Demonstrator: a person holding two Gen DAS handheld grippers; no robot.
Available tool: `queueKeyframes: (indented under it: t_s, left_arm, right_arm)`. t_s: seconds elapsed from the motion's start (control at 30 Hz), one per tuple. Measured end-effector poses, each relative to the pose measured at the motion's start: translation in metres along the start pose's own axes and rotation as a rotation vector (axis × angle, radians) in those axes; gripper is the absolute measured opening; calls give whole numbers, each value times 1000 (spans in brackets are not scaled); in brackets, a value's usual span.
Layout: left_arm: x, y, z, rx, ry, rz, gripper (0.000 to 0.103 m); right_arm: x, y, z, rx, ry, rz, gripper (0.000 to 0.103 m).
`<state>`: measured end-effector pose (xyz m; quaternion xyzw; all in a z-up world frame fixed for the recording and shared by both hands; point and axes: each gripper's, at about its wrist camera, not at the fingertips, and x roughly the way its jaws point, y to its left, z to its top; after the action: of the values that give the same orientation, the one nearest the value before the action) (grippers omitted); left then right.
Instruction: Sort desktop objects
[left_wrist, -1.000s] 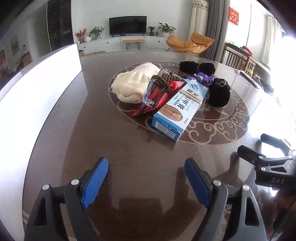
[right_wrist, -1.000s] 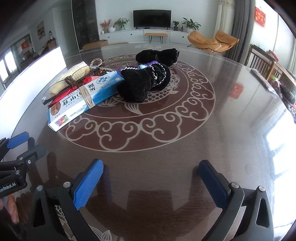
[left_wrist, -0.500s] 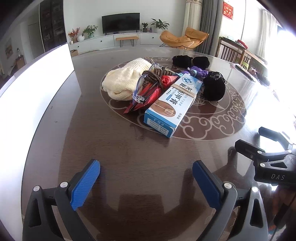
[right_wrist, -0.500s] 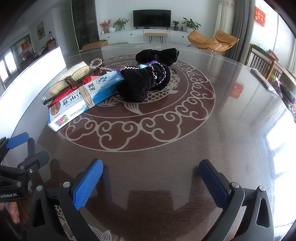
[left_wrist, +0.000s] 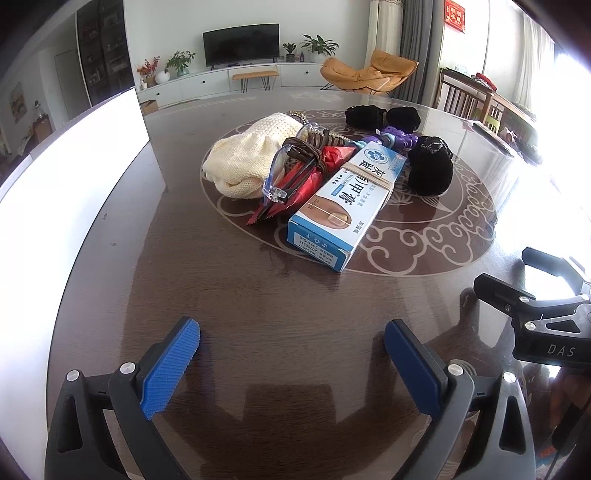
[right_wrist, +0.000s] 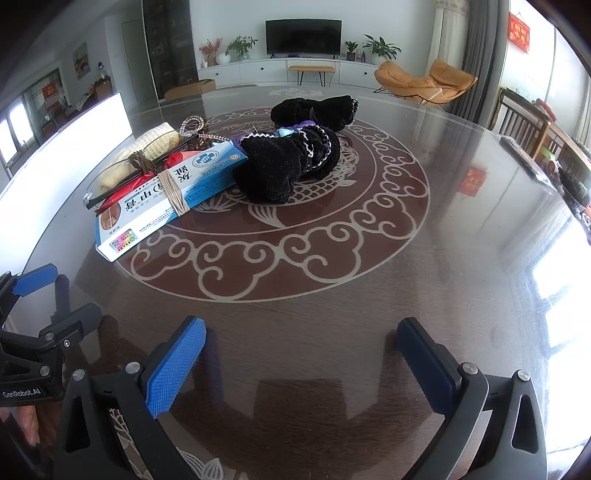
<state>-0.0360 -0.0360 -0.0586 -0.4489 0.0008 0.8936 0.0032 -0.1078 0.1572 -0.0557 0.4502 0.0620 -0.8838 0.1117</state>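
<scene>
1. While both tools hang over the near edge of the round dark tabletop, the left gripper has its jaws spread wide, having just been opening, with only bare wood between its blue pads.
2. Right gripper: jaws likewise spread wide, nothing between them, just beside the left one.
3. Pile at the tabletop's centre, on the scroll-pattern medallion, well apart from both grippers.
4. Blue-and-white ointment box, banded with rubber bands, nearest the grippers, one end pointing toward them.
5. Clear glasses with dark arms, lying on a red packet, touching the box's left side.
6. Cream knitted cloth, at the pile's left, behind the glasses.
7. Black velvet scrunchie, touching the box's far right end; a second black piece lies beyond it.
8. Purple item, between the black pieces, partly hidden.
9. White board, standing along the tabletop's left edge.
</scene>
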Motion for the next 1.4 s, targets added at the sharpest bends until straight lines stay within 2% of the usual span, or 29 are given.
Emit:
queueKeyframes:
  t_s: [0.8,1.13,1.23,1.27,1.4]
  left_arm:
    - [-1,1,-1,3,2,1,103]
    - [-6,9,-3,7,-10,-73,103]
    - [0,5,1,69,14,-36,103]
    - [1,6,4,86,12,-46,103]
    - [8,23,14,102,14,-34,103]
  right_arm:
    - [0,0,0,2,0,1,103]
    - [-1,1,-1,3,-7,-2,103]
    - [-2,1,-1,3,-8,-3,103]
    - [-2,1,-1,3,-8,-2,103]
    - [-1,1,-1,3,-7,-2,103]
